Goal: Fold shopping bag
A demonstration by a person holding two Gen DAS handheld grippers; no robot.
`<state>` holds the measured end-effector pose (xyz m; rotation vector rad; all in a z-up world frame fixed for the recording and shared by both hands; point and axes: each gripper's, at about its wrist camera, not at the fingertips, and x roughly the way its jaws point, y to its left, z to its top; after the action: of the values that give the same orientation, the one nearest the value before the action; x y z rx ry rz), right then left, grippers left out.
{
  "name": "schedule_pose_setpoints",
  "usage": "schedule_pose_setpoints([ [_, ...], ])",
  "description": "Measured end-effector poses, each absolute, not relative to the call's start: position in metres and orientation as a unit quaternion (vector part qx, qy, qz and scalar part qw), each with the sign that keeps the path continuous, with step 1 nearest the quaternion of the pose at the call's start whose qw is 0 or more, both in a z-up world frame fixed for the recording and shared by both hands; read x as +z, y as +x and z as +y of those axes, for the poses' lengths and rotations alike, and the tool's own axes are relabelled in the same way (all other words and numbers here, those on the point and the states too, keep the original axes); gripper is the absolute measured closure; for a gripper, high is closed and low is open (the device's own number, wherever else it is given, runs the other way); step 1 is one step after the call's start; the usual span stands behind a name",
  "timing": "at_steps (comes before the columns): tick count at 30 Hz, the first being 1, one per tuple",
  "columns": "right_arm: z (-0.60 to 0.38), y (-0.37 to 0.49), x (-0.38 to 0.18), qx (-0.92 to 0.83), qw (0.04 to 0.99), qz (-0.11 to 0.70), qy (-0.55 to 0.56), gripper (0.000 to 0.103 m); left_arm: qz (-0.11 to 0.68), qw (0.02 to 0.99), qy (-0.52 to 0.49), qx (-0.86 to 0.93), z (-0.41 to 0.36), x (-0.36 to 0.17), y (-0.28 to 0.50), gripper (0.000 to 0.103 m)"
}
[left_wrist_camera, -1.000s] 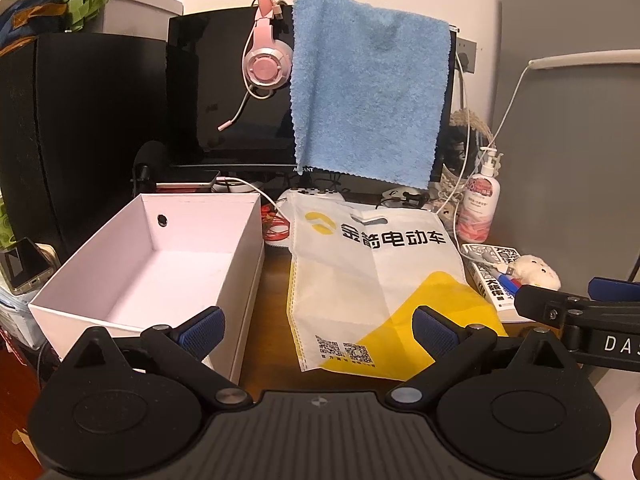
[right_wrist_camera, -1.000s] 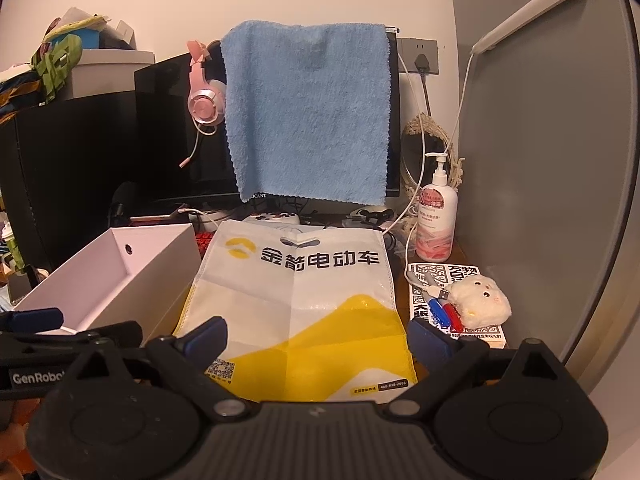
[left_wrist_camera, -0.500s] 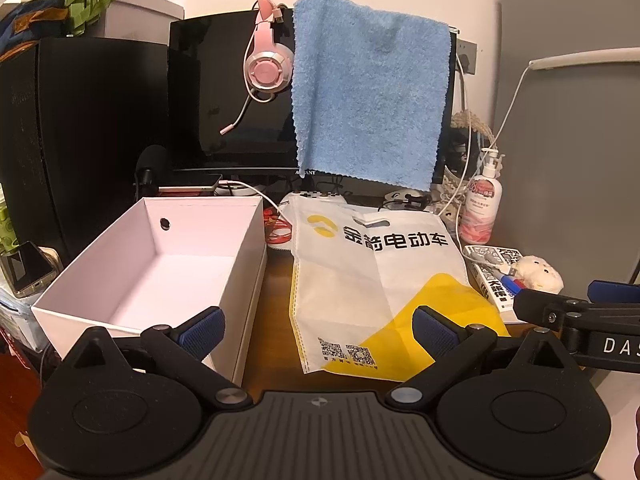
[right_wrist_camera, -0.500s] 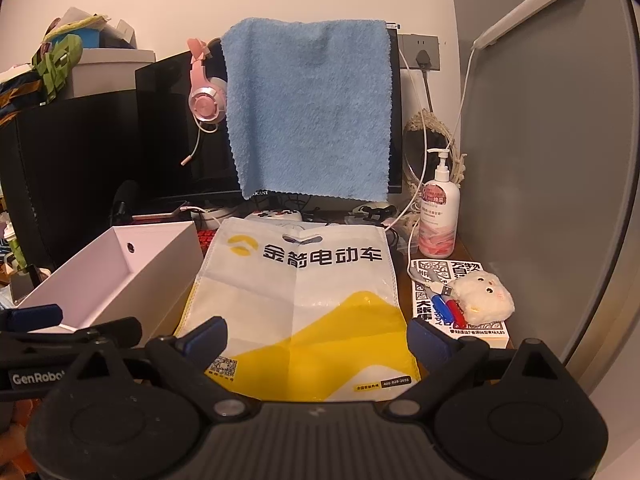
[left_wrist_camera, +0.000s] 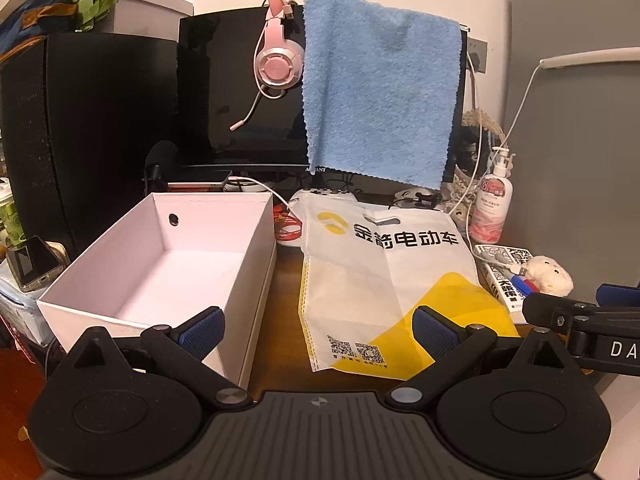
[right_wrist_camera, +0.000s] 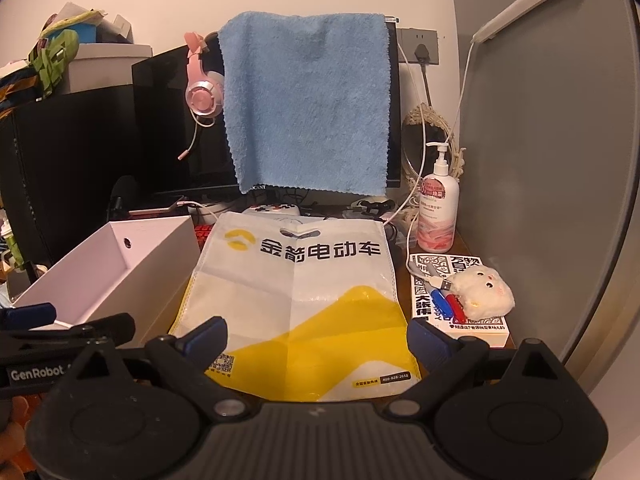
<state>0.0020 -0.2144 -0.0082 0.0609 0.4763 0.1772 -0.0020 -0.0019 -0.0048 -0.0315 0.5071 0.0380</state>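
One shopping bag (right_wrist_camera: 296, 304) lies flat and spread to its full size on the wooden desk (left_wrist_camera: 280, 300), white at the far end with a yellow logo, black characters and a cut-out handle slot, yellow across the near right corner. Faint crease lines cross it, one running near to far down the middle and another left to right, yet no part is doubled over another. Your left gripper (left_wrist_camera: 318, 330) hovers above the near edge with its blue-padded fingers spread wide and nothing between them; your right gripper (right_wrist_camera: 316, 338) does the same over the near hem, also spread wide and empty. Neither touches the fabric. To fold well, I would judge that each claw should take one near corner, pinching only the bag and not scraping the desk, then lift both together and carry the hem evenly toward the handle end so the edges meet square along the existing crease. The material looks thin and slippery, so a shallow pinch could slide off. Just left of the bag stands an open white box (left_wrist_camera: 168, 264), its wall close to the bag's left edge; on the right a book (right_wrist_camera: 456, 296) with a small plush toy (right_wrist_camera: 484, 290) sits just beside it, and a pump bottle (right_wrist_camera: 438, 208) stands farther back. Keep both claws clear of these.
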Motion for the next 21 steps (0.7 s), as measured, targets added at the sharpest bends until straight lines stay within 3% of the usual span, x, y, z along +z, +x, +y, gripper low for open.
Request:
schedule_pose_setpoints([
  [21, -0.213, 0.005, -0.025, 0.051, 0.975, 0.214, 0.021, 0.006, 0.251, 0.968, -0.001, 0.024, -0.008, -0.025, 0.007, 0.002],
])
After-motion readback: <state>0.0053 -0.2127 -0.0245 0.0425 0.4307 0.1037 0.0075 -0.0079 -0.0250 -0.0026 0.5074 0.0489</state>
